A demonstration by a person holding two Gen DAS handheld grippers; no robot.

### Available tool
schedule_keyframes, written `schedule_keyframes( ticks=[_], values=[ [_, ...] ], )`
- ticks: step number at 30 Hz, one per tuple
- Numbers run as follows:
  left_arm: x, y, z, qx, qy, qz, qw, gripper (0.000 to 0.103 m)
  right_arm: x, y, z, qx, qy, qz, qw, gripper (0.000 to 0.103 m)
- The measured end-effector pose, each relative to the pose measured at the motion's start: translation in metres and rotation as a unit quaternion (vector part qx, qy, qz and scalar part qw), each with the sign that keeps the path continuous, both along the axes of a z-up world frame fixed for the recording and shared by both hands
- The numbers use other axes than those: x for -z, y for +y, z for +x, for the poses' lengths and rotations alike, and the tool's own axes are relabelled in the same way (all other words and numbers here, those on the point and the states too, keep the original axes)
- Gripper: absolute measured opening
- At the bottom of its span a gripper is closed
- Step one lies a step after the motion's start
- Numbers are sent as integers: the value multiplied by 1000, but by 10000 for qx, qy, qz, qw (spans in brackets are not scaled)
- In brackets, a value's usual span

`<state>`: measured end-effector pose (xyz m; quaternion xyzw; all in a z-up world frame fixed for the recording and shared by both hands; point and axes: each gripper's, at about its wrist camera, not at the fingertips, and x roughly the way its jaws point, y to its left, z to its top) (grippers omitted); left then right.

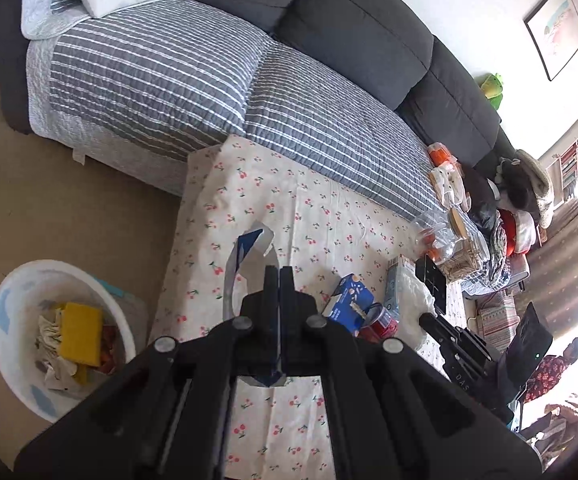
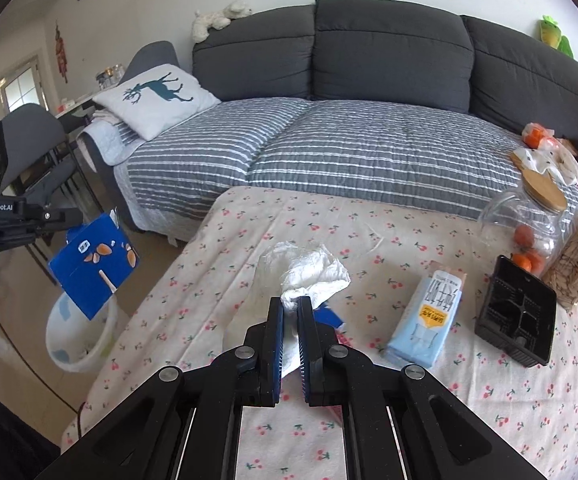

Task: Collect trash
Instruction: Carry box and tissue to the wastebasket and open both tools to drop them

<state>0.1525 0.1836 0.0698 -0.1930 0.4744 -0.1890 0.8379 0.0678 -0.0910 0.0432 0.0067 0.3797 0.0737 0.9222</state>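
Cherry-print cloth covers the table where the right gripper pinches a soft, feather-light tissue by its twisted end, near the front edge (the left gripper clamps a stiff blue carton above the bin).

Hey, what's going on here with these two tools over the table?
A person is clearing trash off the cherry-print tablecloth. The left tool is shut on a blue carton, held off the table's edge near the white bin on the floor. The right tool is shut on a crumpled tissue above the table.
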Motion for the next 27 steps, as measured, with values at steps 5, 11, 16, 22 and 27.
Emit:
schedule_keyframes(
  ticks=[5, 11, 16, 22, 27],
  values=[
    [2, 38, -13, -250, 148, 12, 9996, 1, 13, 51, -3, -386, 99, -123, 9991, 7],
    [7, 90, -17, -671, 337, 66, 9972, 1, 30, 117, -9, -909, 224, -169, 9955, 7],
    [22, 119, -14, -965, 599, 391, 9928, 1, 42, 174, -10, -1260, 328, 86, 9915, 7],
    [53, 138, -8, -1078, 1089, 831, 9847, 1, 49, 239, -5, -1590, 336, 244, 9864, 7],
    [68, 155, -3, -1227, 1505, 916, 9767, 1, 56, 281, 9, -1773, 454, 280, 9827, 7]
  ],
)
